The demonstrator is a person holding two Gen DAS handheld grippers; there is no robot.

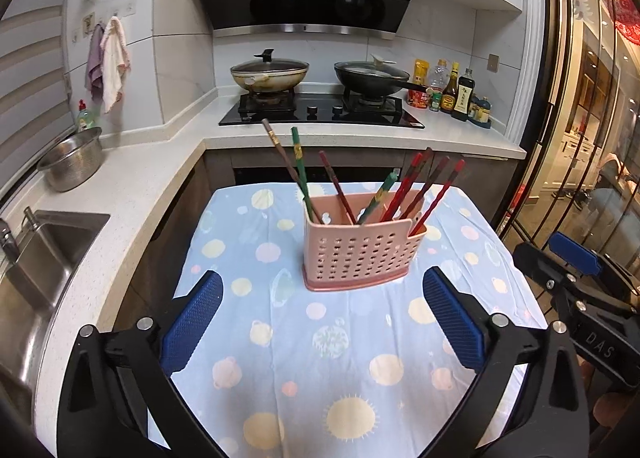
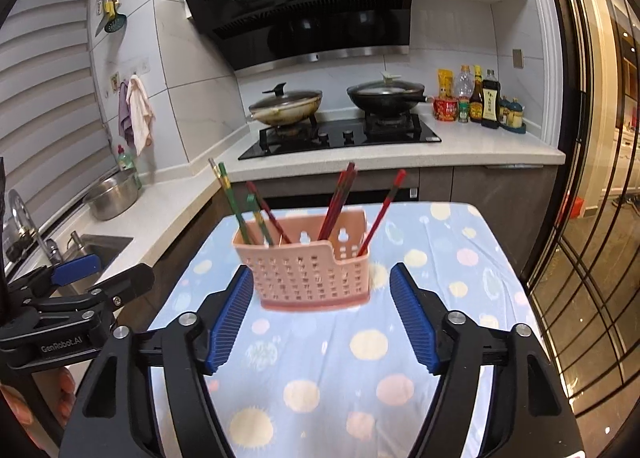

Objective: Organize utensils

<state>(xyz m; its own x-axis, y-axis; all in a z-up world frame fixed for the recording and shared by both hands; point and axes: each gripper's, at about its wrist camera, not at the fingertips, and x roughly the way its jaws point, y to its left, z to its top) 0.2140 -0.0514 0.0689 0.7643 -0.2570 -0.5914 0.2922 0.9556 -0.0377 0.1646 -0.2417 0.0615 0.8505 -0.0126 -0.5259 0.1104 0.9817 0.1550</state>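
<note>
The left gripper (image 1: 322, 322) is spread wide with nothing between its blue pads, and the right gripper (image 2: 320, 318) is likewise spread and empty. Just ahead of both, a pink perforated holder (image 1: 360, 250) stands upright on the dotted tablecloth (image 1: 280, 358), its long side facing the cameras. The chopsticks (image 1: 340, 188) stand inside it, tips down, fanning upward: green and brown ones lean left, red ones lean right
</note>
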